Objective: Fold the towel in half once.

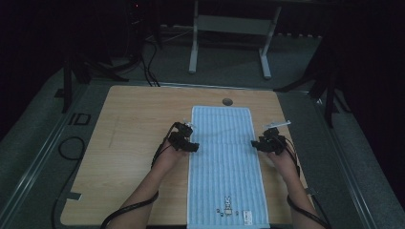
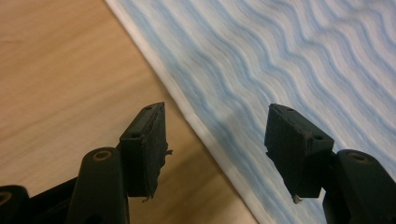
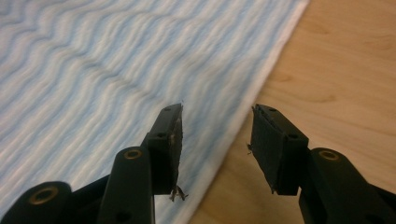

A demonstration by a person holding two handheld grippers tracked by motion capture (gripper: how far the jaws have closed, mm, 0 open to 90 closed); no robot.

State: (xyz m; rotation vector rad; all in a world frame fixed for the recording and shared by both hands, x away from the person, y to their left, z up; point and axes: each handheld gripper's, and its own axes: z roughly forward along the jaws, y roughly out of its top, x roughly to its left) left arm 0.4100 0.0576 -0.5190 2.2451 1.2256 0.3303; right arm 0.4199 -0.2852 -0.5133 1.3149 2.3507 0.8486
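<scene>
I see my forearms are bare, no sleeves. Each tool [image 1: 183, 139] [image 1: 269, 141] is black, with ribbed pads [image 2: 148, 148], brass-coloured screws, and a black cable behind.

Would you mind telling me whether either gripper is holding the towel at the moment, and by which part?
Nothing is held. Both the left gripper and the right gripper are open, each straddling a long side edge of the blue striped towel.
</scene>
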